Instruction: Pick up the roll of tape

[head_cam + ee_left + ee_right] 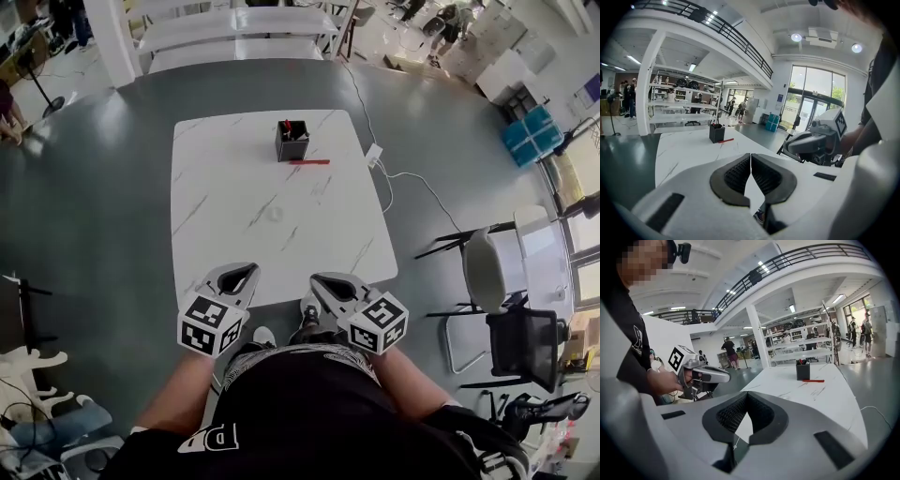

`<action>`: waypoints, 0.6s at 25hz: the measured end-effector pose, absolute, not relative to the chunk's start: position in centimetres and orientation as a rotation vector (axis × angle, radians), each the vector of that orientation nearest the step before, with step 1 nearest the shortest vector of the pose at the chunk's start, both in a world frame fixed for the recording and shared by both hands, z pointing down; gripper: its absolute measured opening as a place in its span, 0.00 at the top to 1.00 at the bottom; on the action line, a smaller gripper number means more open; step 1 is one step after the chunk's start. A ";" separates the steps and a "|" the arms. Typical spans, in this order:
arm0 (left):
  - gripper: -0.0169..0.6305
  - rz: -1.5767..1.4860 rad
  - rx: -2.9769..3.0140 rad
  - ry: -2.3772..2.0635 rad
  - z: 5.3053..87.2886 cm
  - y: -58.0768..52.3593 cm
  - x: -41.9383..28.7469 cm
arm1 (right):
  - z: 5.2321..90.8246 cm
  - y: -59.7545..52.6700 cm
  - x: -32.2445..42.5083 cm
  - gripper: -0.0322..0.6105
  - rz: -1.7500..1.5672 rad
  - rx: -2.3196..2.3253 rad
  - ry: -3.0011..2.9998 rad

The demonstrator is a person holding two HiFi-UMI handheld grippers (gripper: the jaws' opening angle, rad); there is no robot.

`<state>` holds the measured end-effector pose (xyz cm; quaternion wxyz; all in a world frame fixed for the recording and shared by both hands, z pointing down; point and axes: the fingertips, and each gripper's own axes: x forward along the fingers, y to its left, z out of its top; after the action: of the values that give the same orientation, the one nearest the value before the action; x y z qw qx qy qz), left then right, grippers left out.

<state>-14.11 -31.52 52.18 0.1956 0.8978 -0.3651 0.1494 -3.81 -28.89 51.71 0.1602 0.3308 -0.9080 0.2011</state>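
The left gripper [247,269] and right gripper [320,279] hovered at the near edge of the tabletop [216,169], jaws pressed together on nothing, the tape roll [273,214] lying mid-tabletop.

On the table [225,187], the pen holder [292,141] stands near the far edge, a pen [309,162] just before it. The roll of tape [274,214] lies mid-table. Our left gripper [248,269] and right gripper [319,280] sit abreast at the near edge.
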 end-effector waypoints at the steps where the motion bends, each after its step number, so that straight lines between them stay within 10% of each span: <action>1: 0.94 0.427 2.512 -1.032 52.3 -31.7 -14.0 | 51.7 -29.1 -3.7 0.94 0.571 0.937 -2.598; 15: 0.94 0.537 2.488 -1.080 53.3 -36.0 -10.3 | 52.3 -33.5 -0.9 0.94 0.595 0.836 -2.625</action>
<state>-10.29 -35.98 53.29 0.1870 0.8840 -0.3837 0.1909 -0.93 -33.49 52.32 0.1608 0.2928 -0.9192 0.2082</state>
